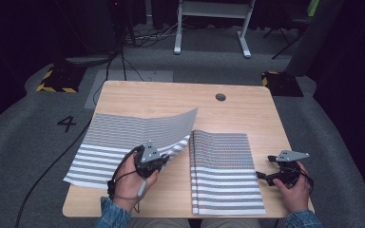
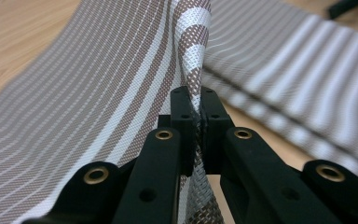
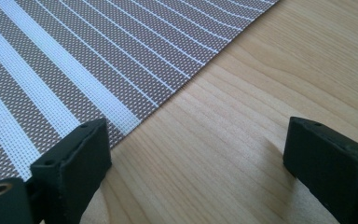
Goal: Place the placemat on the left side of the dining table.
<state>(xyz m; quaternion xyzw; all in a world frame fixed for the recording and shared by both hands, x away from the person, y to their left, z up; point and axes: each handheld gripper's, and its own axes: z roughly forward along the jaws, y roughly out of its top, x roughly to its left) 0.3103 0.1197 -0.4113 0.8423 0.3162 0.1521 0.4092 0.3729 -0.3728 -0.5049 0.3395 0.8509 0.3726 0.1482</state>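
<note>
— Left gripper (image 1: 164,160) clamped on lifted mat (image 1: 138,130), left half of table (image 1: 171,92). Right gripper (image 1: 265,176) gaping beside stack (image 1: 223,166), near right edge.
— Risk?
— Thin pinch at edge; could slip on any tug, flopping mat askew.

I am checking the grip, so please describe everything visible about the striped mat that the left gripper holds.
The lifted mat is a woven, plastic-looking sheet with grey-brown and white stripes. The left gripper is shut on its near right edge, which curls upward; its left part lies on the wooden table. Beside it lies a flat stack of similar mats.
</note>
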